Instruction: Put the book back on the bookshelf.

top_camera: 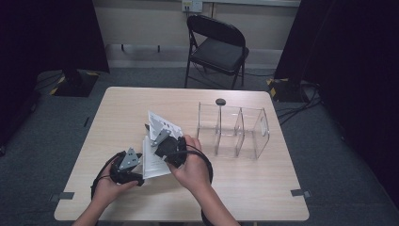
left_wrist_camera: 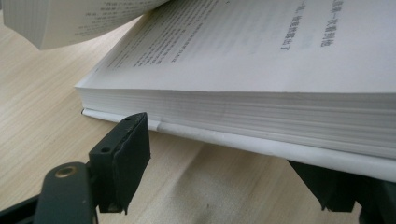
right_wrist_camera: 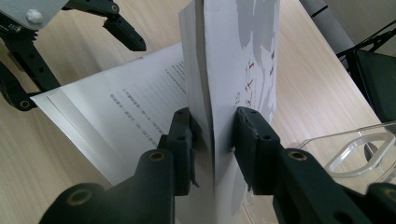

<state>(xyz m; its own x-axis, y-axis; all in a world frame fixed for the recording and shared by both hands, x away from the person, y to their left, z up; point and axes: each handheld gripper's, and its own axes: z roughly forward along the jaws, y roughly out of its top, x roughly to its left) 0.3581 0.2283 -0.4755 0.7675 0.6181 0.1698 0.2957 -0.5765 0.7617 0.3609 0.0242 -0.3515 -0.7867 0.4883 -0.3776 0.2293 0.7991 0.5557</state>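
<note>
A clear divided organizer (top_camera: 233, 132) stands on the table (top_camera: 117, 113); a small dark knob (top_camera: 220, 101) sits just behind it, a folding chair (top_camera: 217, 47) farther back.

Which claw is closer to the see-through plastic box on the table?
The right claw. It sits beside the see-through box, lifting part of the open book. The left claw is on the far side of the book, farther from the box.

1. An open book (left_wrist_camera: 261, 65) lies on the wooden table (left_wrist_camera: 37, 93), its thick page block facing near
2. The left gripper (left_wrist_camera: 224, 168) has its black jaws spread under the book's near edge
3. Far left, lifted pages (left_wrist_camera: 70, 18) curl upward
</note>
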